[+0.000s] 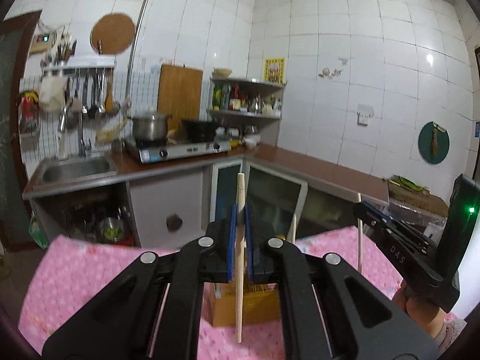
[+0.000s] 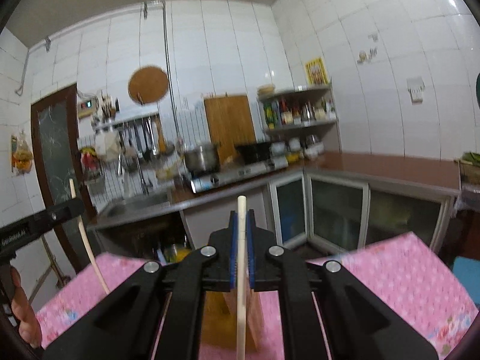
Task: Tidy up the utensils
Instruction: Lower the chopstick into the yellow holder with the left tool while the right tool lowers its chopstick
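Observation:
My left gripper (image 1: 240, 210) is shut on a pale wooden chopstick (image 1: 240, 270) held upright above a pink patterned tablecloth (image 1: 105, 270). My right gripper (image 2: 241, 214) is shut on another wooden chopstick (image 2: 241, 285), also upright. Under both grippers stands a brown cardboard box (image 1: 246, 309), which also shows in the right wrist view (image 2: 216, 315). The right gripper appears at the right edge of the left wrist view (image 1: 358, 207) with its chopstick (image 1: 359, 240). The left gripper appears at the left of the right wrist view (image 2: 73, 204) with its chopstick (image 2: 87, 240). One more stick (image 1: 292, 228) rises behind the box.
Beyond the table is an L-shaped kitchen counter (image 1: 300, 162) with a sink (image 1: 75, 171), a gas stove (image 1: 180, 150), a steel pot (image 1: 150, 126) and a corner shelf of bottles (image 1: 246, 99). Ladles hang on a wall rack (image 1: 90, 90). Cabinets stand below the counter.

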The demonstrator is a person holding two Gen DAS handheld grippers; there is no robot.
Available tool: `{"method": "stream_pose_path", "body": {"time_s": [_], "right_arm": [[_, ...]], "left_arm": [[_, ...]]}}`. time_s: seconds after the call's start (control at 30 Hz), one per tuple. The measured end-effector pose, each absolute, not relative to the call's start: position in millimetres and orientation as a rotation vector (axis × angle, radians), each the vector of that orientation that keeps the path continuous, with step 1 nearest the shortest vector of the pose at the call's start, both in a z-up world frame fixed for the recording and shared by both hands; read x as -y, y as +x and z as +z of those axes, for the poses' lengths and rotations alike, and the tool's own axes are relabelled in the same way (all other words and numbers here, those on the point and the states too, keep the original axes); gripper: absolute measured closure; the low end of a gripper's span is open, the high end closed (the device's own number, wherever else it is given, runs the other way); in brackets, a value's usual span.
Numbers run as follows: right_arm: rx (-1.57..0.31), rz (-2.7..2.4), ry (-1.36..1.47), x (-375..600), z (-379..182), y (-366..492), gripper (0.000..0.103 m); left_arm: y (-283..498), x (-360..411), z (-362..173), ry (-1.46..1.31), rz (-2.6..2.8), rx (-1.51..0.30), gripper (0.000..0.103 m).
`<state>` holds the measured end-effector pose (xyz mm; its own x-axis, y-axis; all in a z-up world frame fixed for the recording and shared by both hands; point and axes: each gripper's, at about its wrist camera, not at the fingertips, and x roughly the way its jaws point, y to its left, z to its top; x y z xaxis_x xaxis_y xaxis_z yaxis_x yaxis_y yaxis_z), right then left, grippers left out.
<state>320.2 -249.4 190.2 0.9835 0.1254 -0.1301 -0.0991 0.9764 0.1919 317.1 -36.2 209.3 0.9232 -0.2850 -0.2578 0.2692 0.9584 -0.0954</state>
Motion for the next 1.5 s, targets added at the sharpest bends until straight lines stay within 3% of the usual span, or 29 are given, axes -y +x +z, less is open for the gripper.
{"method": "stream_pose_path", "body": {"time_s": [0.3,0.63,1.1,1.5], "right_arm": [[0.027,0.102,0.177,234,232,361,0.097],[0.083,0.108,0.194,231,222,404,0.097],[-0.015,0.139,0.148,229,155,416,0.097],[-0.176,0.136,0.127,234,115,396,0.097]], "left_arm": [[343,50,234,-0.044,-0.240,-0.164,0.099],[395,48,196,-0.073,-0.221,-0.204,0.099],[409,48,119,-0.054,-0.211,-0.340,0.099],[400,37,97,-0.088,-0.204,-0.467,0.097]]}}
